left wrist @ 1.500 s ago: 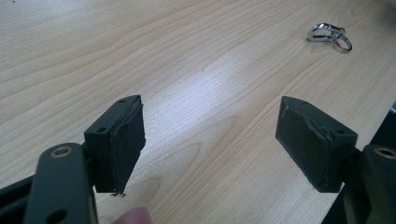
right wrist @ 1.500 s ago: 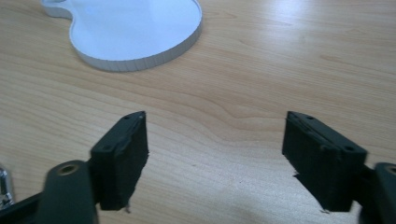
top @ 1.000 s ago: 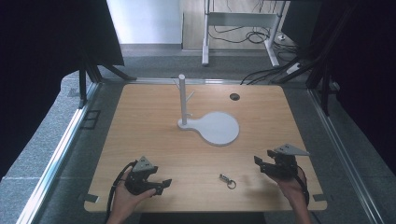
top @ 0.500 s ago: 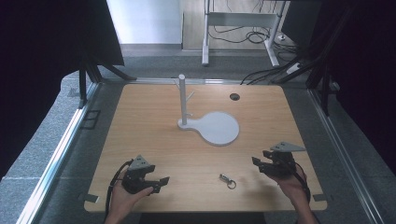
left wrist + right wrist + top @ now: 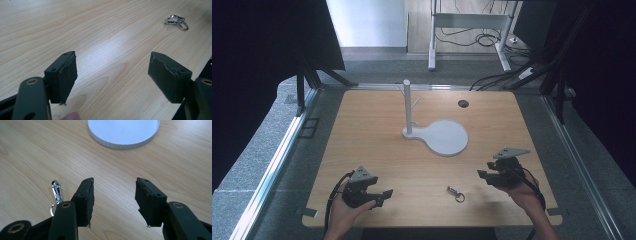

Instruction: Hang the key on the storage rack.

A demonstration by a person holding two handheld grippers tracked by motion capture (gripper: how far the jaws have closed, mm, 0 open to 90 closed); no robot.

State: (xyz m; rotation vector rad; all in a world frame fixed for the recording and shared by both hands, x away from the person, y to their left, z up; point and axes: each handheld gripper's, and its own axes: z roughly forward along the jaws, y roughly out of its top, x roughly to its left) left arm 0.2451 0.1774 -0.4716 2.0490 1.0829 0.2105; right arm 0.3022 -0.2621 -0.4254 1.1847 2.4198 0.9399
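A small metal clasp with a ring (image 5: 455,193) lies on the wooden table (image 5: 377,145) near its front edge, between my two grippers. My left gripper (image 5: 384,196) rests at the front left, jaws wide open and empty; the clasp (image 5: 176,21) lies far off at its upper right. At the front right my right gripper (image 5: 482,175) is held above the table. Its jaws (image 5: 113,195) have just been closing but stand apart with nothing between them. The clasp (image 5: 56,193) lies just outside its left jaw. A white stand with a post and pegs (image 5: 408,106) rises from a round flat base (image 5: 446,136) at mid-table.
A dark round hole (image 5: 462,103) sits in the tabletop at the back right. Metal rails (image 5: 277,160) run along both sides of the table. Cables (image 5: 492,37) and a desk frame lie on the floor beyond the far edge.
My right gripper has lifted a little and moved left toward the clasp, and its jaws have narrowed. My left gripper has stayed where it was.
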